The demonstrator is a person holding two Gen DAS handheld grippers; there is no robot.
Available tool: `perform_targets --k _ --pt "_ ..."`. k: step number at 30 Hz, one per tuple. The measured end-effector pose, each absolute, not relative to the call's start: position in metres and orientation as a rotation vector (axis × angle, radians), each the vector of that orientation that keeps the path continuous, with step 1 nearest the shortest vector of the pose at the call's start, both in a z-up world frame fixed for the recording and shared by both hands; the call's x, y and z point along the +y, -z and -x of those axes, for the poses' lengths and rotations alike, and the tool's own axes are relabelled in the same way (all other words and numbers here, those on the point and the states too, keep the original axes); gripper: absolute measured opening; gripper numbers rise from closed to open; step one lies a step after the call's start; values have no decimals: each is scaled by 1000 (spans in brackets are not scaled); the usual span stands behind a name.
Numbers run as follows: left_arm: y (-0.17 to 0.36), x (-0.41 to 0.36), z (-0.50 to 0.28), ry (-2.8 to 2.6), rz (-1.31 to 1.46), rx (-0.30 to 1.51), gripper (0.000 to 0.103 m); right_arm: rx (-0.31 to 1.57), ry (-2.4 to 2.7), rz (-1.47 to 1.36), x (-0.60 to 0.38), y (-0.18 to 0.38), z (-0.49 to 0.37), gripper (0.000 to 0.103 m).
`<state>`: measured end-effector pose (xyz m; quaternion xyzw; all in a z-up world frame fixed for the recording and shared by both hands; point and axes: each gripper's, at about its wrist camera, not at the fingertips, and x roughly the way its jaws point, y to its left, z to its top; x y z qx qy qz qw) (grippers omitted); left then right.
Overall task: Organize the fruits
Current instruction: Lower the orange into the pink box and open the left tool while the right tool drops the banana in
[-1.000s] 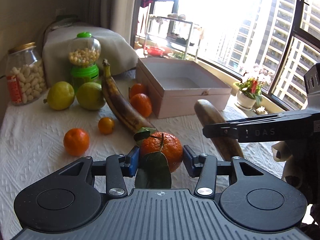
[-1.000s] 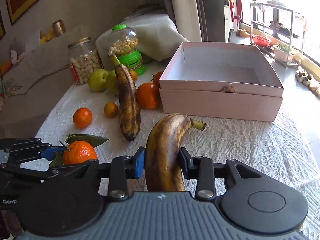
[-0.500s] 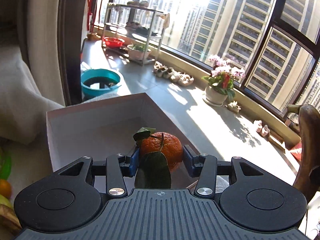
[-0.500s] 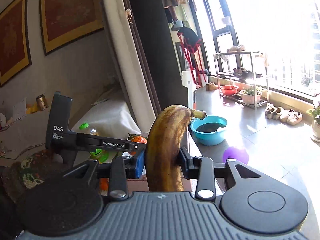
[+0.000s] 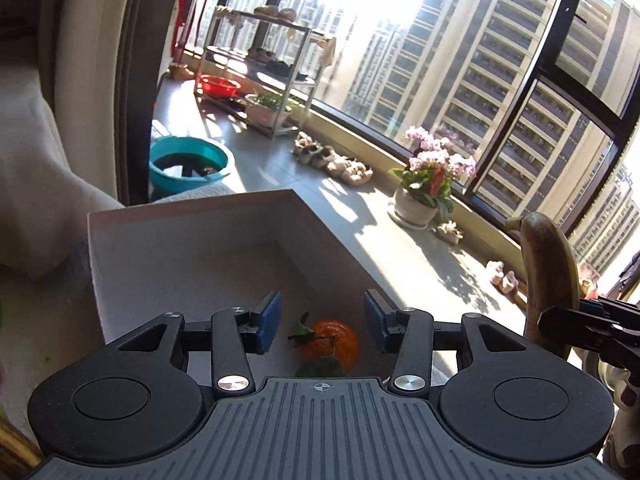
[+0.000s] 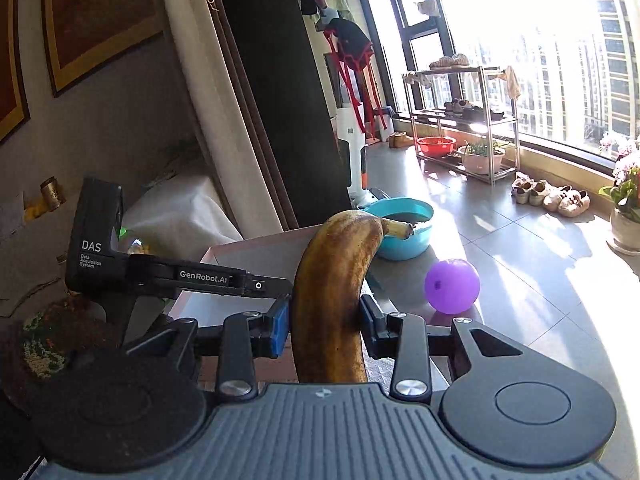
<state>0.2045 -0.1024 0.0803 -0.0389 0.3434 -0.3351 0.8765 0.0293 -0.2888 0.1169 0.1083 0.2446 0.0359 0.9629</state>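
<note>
Inside the pale pink cardboard box (image 5: 192,236) lies the leafy orange mandarin (image 5: 334,340), below my left gripper (image 5: 322,322), fingers released. My right gripper (image 6: 323,326) clenches the brown-spotted banana (image 6: 336,280), held upright.

My left wrist camera sits just behind my left gripper (image 5: 322,322), looking forward and downward along its fingers into the pale box (image 5: 192,224), which fills the lower centre of the frame close up; the floor and window curve across the upper right. My right wrist camera sits the same way behind my right gripper (image 6: 324,322), tilted less steeply, facing the curtain at upper centre and the window at upper right. Both views share the box (image 6: 256,252), the teal basin (image 5: 188,160) (image 6: 404,220), the metal rack (image 5: 260,76) (image 6: 468,120) and the flowerpot (image 5: 416,208) (image 6: 626,228). Each view catches the other gripper: mine at the right edge, low, in the left view, and at left centre in the right view.
</note>
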Motion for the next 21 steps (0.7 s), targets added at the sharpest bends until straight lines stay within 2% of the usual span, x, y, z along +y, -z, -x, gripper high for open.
perform_targets --k 5,9,15,21 --pt "-93 -52 -155 535 39 580 50 435 -154 -184 -263 -157 -70 36" --pt "-84 -25 -122 481 53 573 50 514 -227 -207 -235 -161 -128 36" --pt "-68 0 -92 474 60 606 50 780 -197 -250 -200 -99 -209 36" --pt "-46 38 -77 361 98 608 50 928 -73 -184 -195 -50 -226 36"
